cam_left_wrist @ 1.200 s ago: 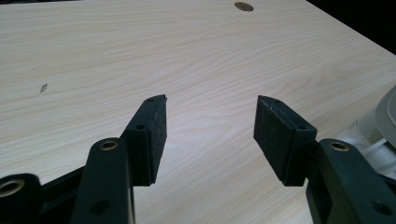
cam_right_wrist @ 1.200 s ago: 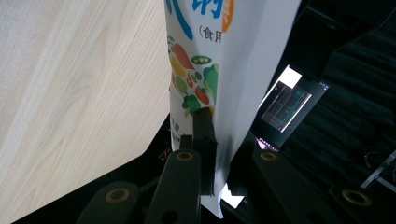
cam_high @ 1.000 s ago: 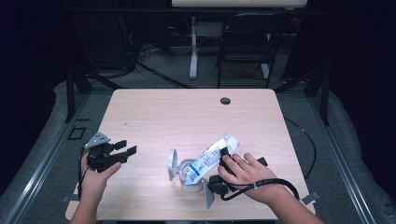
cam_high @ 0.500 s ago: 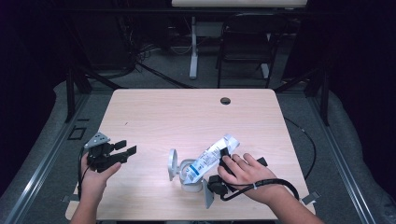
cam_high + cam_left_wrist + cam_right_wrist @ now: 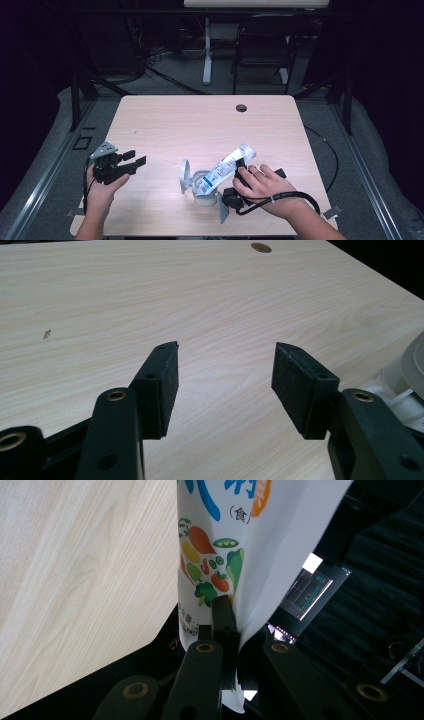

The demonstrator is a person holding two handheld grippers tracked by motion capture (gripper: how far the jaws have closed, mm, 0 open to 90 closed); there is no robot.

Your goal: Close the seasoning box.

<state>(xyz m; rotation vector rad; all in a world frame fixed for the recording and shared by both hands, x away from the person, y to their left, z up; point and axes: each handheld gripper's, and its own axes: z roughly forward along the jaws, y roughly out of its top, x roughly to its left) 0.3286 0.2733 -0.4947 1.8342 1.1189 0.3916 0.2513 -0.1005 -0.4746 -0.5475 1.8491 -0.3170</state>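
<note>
A white pouch [image 5: 224, 169] printed with vegetables [image 5: 220, 535] lies slanted across the near middle of the table, its lower end in a white tub [image 5: 204, 196] whose round lid [image 5: 184, 175] stands open. My right gripper [image 5: 240, 167], under the person's right hand, is shut on the pouch. Its jaws have just been closing, and in the right gripper view they [image 5: 227, 605] pinch the pouch's edge. My left gripper [image 5: 132, 161] hovers at the table's near left with its jaws wide apart and nothing between them [image 5: 225, 375]. It faces the tub [image 5: 405, 375].
The light wooden table [image 5: 200, 125] has a small round cable hole [image 5: 241, 107] near its far edge. A black cable [image 5: 280, 200] loops from the right gripper over the near right. Dark floor, a chair and stands lie beyond the far edge.
</note>
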